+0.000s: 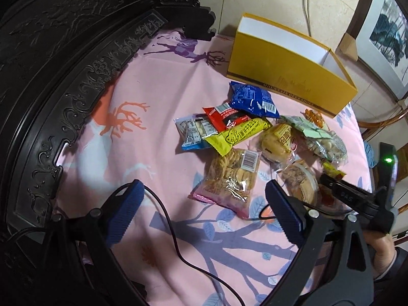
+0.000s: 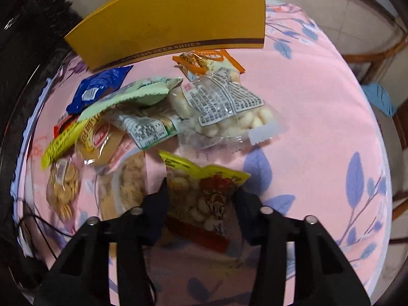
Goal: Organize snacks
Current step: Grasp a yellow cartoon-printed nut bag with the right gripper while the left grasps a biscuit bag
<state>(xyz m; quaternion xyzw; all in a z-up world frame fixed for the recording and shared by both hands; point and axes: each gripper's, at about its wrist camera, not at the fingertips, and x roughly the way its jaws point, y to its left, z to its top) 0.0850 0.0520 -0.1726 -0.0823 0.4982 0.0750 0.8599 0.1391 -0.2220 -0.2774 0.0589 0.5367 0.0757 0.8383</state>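
A heap of snack packets lies on the pink cloth (image 1: 153,97) in front of an open yellow shoe box (image 1: 288,76) (image 2: 178,17). My left gripper (image 1: 202,188) is open, with its blue pads wide apart. It hovers just short of a clear bag of round crackers (image 1: 229,178), and nothing sits between the pads. My right gripper (image 2: 201,199) has closed on a yellow and red nut packet (image 2: 204,193), and its dark fingers touch both sides. The left wrist view shows the right gripper (image 1: 331,181) low at the heap's right edge.
A dark carved wooden frame (image 1: 63,76) curves along the left. A black cable (image 1: 176,239) trails over the cloth near me. The heap also holds a blue packet (image 1: 252,99), a yellow bar (image 1: 237,135) and a clear bag of white pieces (image 2: 229,112). A wooden chair (image 2: 382,58) stands beyond the right edge.
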